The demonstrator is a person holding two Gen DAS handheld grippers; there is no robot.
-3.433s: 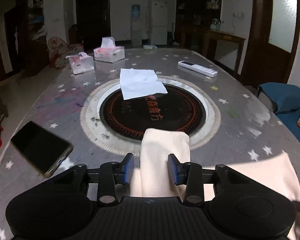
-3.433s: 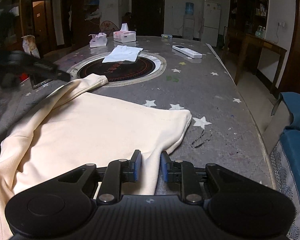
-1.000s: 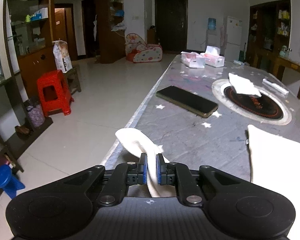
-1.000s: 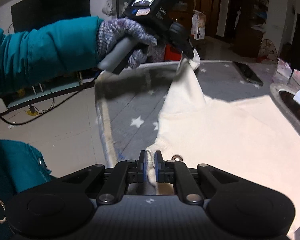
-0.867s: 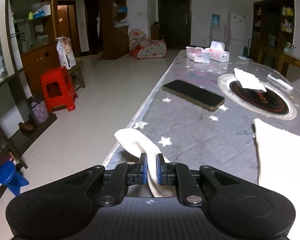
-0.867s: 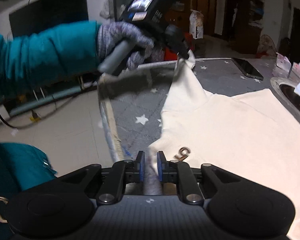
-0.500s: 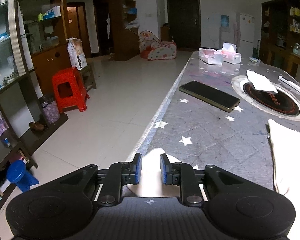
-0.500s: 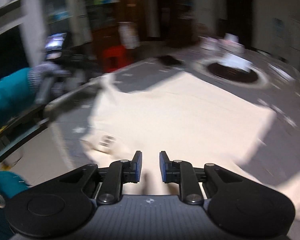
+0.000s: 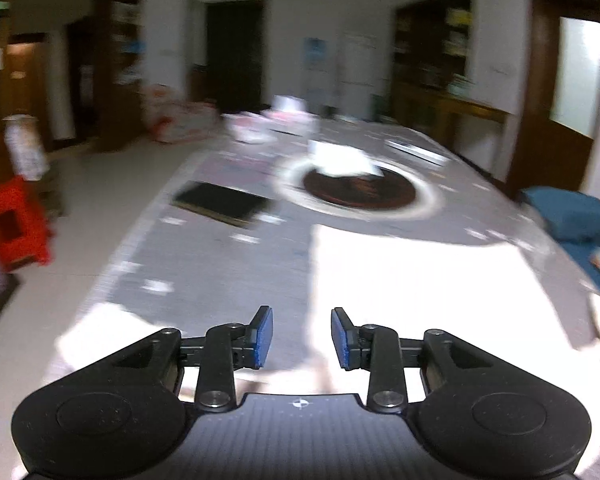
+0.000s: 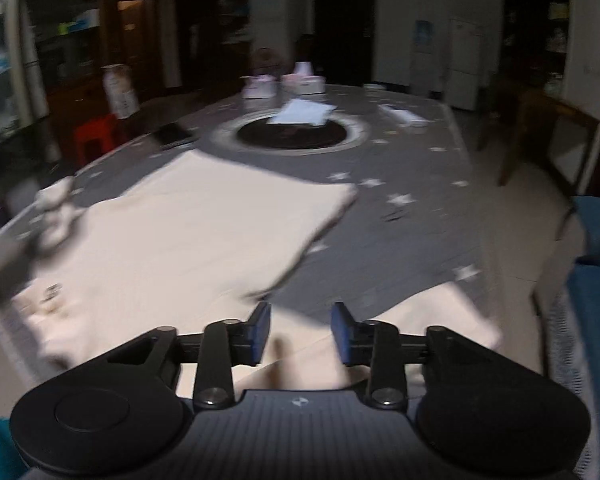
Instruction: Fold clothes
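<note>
A cream garment lies spread flat on the grey star-patterned table. In the left wrist view the garment fills the near right of the table, and a sleeve lies at the near left edge. My left gripper is open and empty above the garment's near edge. My right gripper is open and empty above the near edge, with another cream sleeve to its right. Both views are blurred by motion.
A black phone lies left of a round dark hotplate with white paper on it. Tissue boxes and a remote sit farther back. A red stool stands on the floor at left. Blue cushion at right.
Both grippers let go of the cream garment and opened wide. Both have swung round to face down the table, and the garment now lies flat.
</note>
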